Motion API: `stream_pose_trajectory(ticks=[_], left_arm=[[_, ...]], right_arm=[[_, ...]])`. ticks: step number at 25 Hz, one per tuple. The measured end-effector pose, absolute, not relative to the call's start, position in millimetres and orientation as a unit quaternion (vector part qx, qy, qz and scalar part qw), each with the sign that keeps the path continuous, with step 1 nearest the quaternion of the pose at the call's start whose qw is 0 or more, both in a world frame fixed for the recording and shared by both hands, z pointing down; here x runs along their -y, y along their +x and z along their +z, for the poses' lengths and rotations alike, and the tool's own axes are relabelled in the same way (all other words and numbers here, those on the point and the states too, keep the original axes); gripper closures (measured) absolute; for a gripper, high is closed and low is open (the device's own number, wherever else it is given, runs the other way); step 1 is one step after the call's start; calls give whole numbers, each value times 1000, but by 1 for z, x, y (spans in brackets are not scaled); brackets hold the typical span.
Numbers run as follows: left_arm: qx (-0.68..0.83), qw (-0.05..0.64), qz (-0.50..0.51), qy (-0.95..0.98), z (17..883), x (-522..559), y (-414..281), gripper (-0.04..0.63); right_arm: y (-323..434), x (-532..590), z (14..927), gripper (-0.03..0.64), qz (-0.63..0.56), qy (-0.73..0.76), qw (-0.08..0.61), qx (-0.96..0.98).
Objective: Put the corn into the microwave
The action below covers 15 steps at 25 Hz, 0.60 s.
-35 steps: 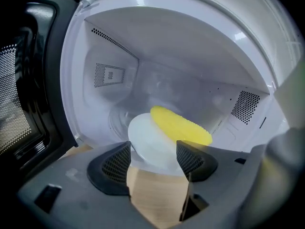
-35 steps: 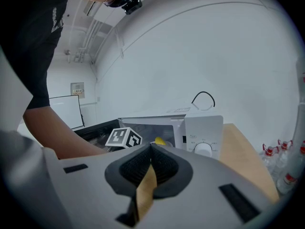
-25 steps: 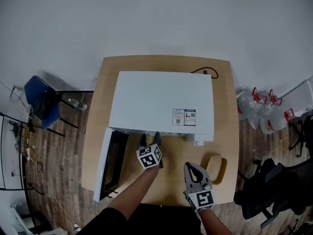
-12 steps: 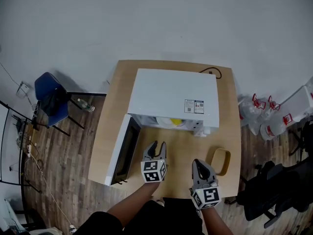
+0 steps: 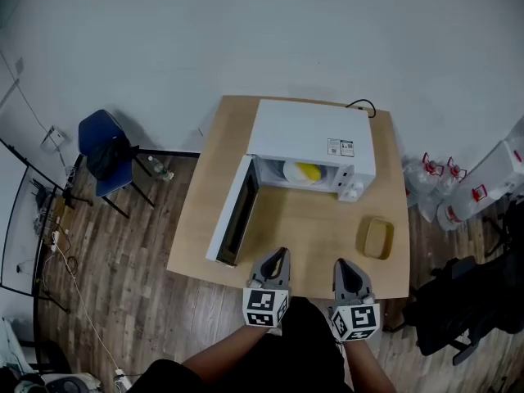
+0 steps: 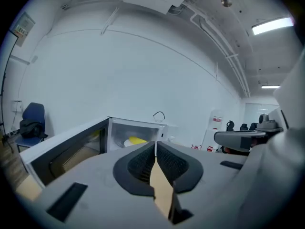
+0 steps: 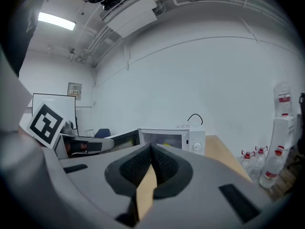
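Observation:
The white microwave (image 5: 311, 137) stands at the back of the wooden table (image 5: 307, 240) with its door (image 5: 232, 218) swung open to the left. The yellow corn (image 5: 308, 170) lies on a white plate inside the cavity; the left gripper view shows the corn (image 6: 137, 140) there too. My left gripper (image 5: 277, 255) hovers at the table's near edge, well short of the oven. Its jaws have just closed, shut with nothing between them. My right gripper (image 5: 342, 264) is beside it, also shut and empty. In the right gripper view the microwave (image 7: 193, 138) lies ahead.
A shallow tan tray (image 5: 378, 237) lies on the table's right side. A black cable (image 5: 361, 105) runs behind the oven. On the floor are a blue chair (image 5: 102, 150) at the left, and water bottles (image 5: 442, 191) and a black office chair (image 5: 458, 301) at the right.
Both grippers have drawn back from the microwave's mouth to the table's near edge. The left jaws went from open to shut. The corn inside the cavity has come into sight.

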<state>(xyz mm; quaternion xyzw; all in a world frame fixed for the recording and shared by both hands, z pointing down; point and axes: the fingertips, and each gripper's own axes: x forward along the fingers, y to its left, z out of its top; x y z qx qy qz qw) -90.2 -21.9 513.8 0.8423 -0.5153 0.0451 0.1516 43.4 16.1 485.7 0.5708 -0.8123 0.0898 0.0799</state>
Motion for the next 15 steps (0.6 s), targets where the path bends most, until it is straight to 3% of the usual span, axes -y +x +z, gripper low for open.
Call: stream_pose_trajectory(ticks=[15], left_arm=[[516, 117, 29, 848, 473, -114, -123, 572]], right_arm=[[9, -123, 457, 558, 64, 576, 92, 810]])
